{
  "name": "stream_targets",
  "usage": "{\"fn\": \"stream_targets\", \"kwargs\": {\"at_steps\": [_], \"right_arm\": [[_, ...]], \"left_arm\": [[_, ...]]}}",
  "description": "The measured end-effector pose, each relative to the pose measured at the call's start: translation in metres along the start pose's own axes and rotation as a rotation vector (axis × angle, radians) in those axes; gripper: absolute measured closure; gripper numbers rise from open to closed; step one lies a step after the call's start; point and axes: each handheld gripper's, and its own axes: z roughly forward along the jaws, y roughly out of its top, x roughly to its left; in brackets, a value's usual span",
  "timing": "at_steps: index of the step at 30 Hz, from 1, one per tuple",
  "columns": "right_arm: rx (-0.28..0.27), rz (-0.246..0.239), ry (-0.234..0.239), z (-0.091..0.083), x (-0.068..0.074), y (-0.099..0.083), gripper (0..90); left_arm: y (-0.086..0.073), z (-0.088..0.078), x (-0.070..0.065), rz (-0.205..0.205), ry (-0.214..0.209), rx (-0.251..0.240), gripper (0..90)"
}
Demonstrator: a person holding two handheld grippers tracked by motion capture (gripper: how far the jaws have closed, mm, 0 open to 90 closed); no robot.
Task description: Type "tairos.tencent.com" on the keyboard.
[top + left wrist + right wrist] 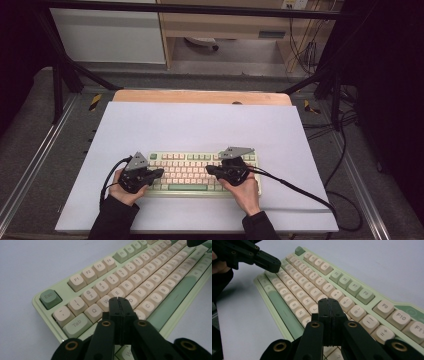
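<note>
keyboard (pixel 352 297) cut off — right edge, far keys blurred

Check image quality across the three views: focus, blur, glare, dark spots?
High view: soft overall, keyboard legends unreadable, corners nearly black. Left gripper view: key legends sharp mid-frame, shut left claw slightly soft, far keys blurred. Right gripper view: dimmer, right claw crisp, nearest keys soft. No glare anywhere.
</note>
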Motion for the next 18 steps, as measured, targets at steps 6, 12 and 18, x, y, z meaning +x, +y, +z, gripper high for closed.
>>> {"fn": "stream_targets", "kwargs": {"at_steps": [6, 12, 18], "right_arm": [[-0.007, 0.017, -0.006, 0.007, -0.004, 0.003, 90.0], [0.013, 0.018, -0.012, 0.019, -0.006, 0.005, 90.0], [0.027, 0.027, -0.006, 0.03, -0.006, 0.004, 90.0]], "left_arm": [[0.0, 0.0, 0.0, 0.001, -0.001, -0.001, 89.9], [0.0, 0.0, 0.0, 0.002, -0.002, -0.002, 89.8], [0.0, 0.0, 0.0, 0.001, -0.001, -0.003, 89.9]]}}
